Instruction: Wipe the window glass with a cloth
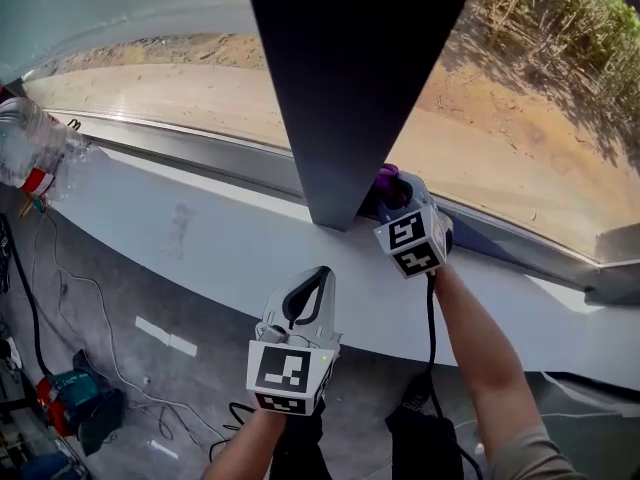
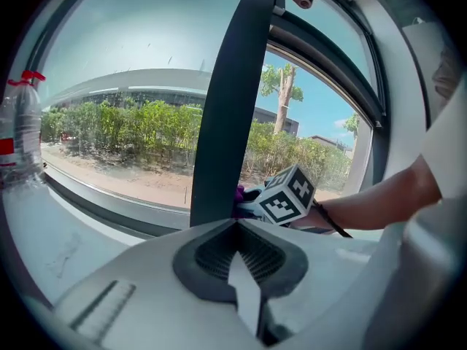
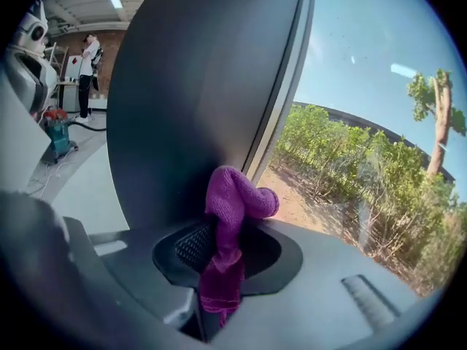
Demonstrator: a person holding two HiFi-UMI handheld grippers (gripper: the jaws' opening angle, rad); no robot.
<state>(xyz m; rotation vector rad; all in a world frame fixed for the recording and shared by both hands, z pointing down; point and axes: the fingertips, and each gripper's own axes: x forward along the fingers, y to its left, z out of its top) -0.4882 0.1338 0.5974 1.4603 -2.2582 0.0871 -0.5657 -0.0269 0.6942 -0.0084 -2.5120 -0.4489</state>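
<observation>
The right gripper (image 1: 392,190) reaches over the white sill (image 1: 230,243) to the foot of the dark pillar (image 1: 350,88) that divides the window glass (image 1: 510,118) into 2 panes. Its jaws are clamped on a purple cloth (image 3: 228,221). The lower end of the cloth hangs down between the pads, and the bunched upper end rises above them, right where the pillar meets the right-hand pane. From the head view only a small purple tuft of the cloth (image 1: 387,178) shows past the gripper's marker cube (image 1: 410,243). It seems to press against the pillar's base, though contact with the glass itself is hard to confirm. The left gripper (image 1: 318,276) is held lower and nearer the person, over the sill's front edge and well apart from the glass. In its own view the left gripper (image 2: 239,257) has its jaws closed together with nothing between them. A clear plastic bottle (image 1: 35,143) with a red cap stands at the sill's far left end. On the grey floor below lie loose cables (image 1: 90,308) and a teal device (image 1: 75,398).
</observation>
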